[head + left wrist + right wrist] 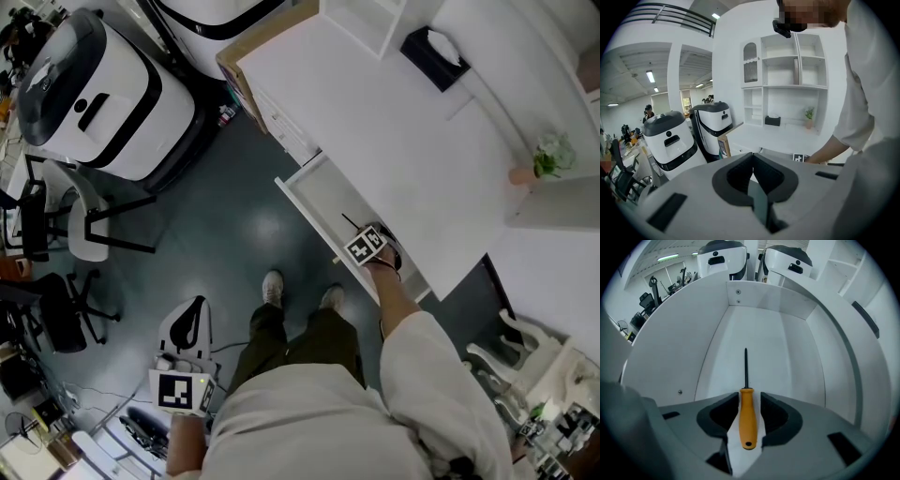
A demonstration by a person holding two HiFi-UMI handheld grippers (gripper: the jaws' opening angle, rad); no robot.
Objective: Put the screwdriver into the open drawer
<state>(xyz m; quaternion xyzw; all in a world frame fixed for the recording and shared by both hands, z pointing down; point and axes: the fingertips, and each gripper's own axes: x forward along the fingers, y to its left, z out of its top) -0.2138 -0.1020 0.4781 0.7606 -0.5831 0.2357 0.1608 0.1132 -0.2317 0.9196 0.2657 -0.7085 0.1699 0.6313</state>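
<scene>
Screwdriver [350,223] handle unseen (head view)

Bright, even indoor light (fisheye bending, dark corners in both gripper views).

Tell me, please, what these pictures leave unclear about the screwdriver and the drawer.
- Head view: the right tongs cover the screwdriver handle; only its shaft shows.
- Right gripper view: the tongs' own body hides the drawer front.
- Left gripper view: the left tongs block the drawer's inside; no screwdriver shows.
</scene>
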